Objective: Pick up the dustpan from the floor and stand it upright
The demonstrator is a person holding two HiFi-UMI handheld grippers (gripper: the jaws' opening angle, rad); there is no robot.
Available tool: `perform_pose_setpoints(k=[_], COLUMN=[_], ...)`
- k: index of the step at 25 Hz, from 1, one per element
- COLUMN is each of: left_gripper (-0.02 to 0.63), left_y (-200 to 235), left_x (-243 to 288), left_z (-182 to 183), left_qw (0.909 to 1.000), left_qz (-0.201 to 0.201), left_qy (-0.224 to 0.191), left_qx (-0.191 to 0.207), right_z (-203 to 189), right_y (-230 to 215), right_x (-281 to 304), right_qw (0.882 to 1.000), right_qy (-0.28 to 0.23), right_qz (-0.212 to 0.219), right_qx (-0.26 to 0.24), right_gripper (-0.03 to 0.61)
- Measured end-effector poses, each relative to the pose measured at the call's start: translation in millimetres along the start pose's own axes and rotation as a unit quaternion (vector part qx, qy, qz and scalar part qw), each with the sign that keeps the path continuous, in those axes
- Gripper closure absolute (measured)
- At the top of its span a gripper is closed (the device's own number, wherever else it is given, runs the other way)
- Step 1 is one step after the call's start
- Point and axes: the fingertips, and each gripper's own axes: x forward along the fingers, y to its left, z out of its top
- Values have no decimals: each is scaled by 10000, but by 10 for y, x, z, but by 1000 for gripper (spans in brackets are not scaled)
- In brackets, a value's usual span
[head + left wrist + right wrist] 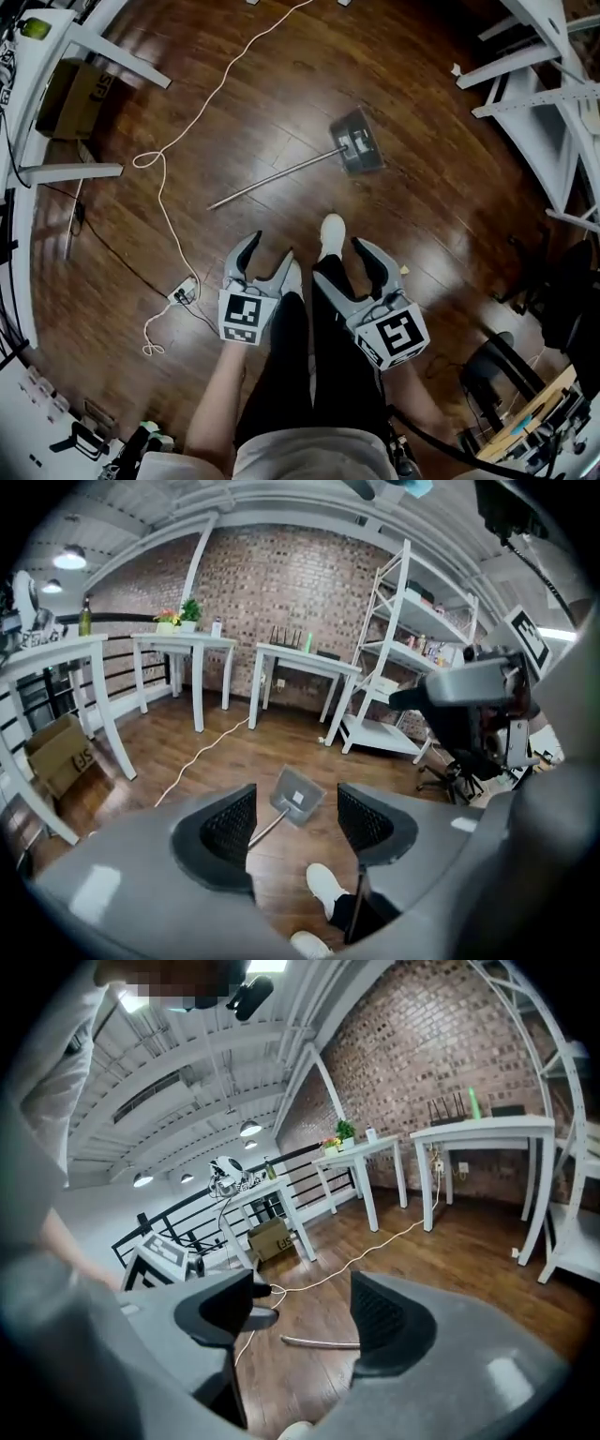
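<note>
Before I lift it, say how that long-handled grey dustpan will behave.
The long-handled grey dustpan probably feels light and stiff, judging by its thin metal handle. Gripped mid-handle, the pan end may swing down. Stood upright on the glossy wooden floor, it could tip or slide.

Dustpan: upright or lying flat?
Lying flat. The dustpan rests on the wood floor, its long handle flat along the boards.
</note>
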Motion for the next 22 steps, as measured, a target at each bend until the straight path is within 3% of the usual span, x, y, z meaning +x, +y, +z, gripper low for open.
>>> perform_pose_setpoints(k=[6, 9, 14, 18, 22], left_gripper=[322, 300, 240, 173, 167], left_y=[615, 854, 1473, 1955, 2464], left_x=[1137, 1505, 1893, 2162, 2506], left_z=[-1132, -1731, -2624, -3128, -3360], left_qw=[9965, 9899, 9620, 9400, 9250], left_qz=[115, 216, 214, 218, 343], left_qy=[820, 1353, 2266, 2857, 3068], left_qx=[-64, 350, 1507, 1854, 2216], right_z=[-640, -1080, -1603, -1882, -2146], right_y=[-757, -1061, -1506, -1788, -1926], right_x=[805, 1064, 1474, 1760, 2108], right_qw=[9998, 9990, 9979, 9964, 9956], right_qy=[196, 405, 595, 707, 715], right_qz=[20, 85, 231, 435, 567], right_qx=[86, 141, 90, -144, -229], right_gripper=[267, 267, 267, 267, 267])
